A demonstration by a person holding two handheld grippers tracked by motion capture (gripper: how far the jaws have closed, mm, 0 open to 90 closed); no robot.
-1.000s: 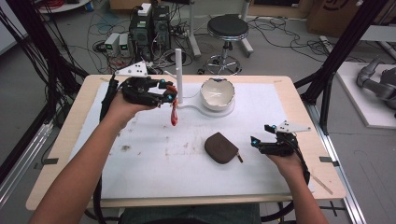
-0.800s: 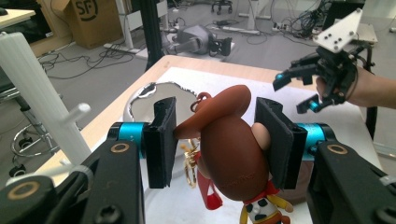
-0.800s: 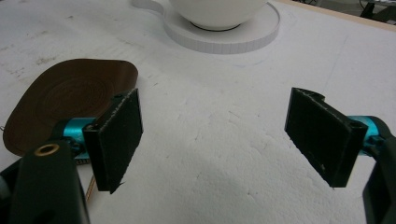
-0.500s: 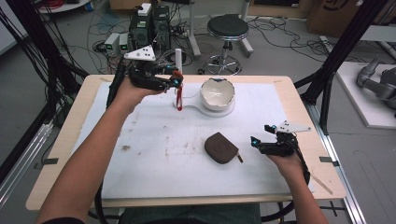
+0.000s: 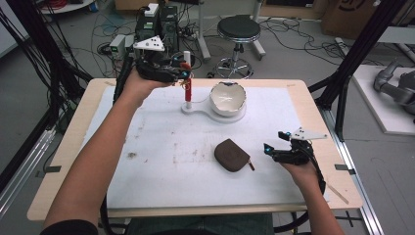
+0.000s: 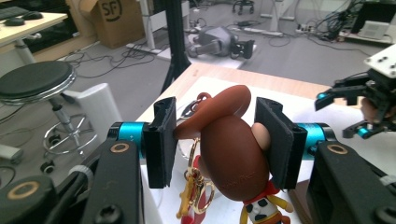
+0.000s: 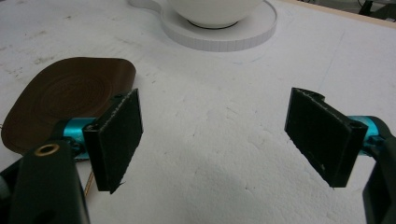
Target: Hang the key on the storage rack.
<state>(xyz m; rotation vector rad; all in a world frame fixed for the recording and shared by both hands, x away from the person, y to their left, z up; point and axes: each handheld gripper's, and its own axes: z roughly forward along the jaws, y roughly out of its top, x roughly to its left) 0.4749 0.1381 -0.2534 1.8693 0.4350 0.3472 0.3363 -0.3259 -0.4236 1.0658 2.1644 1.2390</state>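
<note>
the left gripper (image 6: pixel 215 140) was clamped on a little cowboy figure keychain (image 6: pixel 233 154), brown hat squeezed between the jaws, gold clasp dangling under it. it hung right at the red-and-white post (image 5: pixel 188 85) of the white stand (image 5: pixel 215 113) at the table's far side. the right gripper (image 7: pixel 212 140) sat spread wide, holding nothing, just beside the brown pouch (image 5: pixel 232 155).

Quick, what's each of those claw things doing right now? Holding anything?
Left gripper: shut on the cowboy keychain figure, held up by the red peg.
Right gripper: open, holding nothing, beside the brown pouch.
</note>
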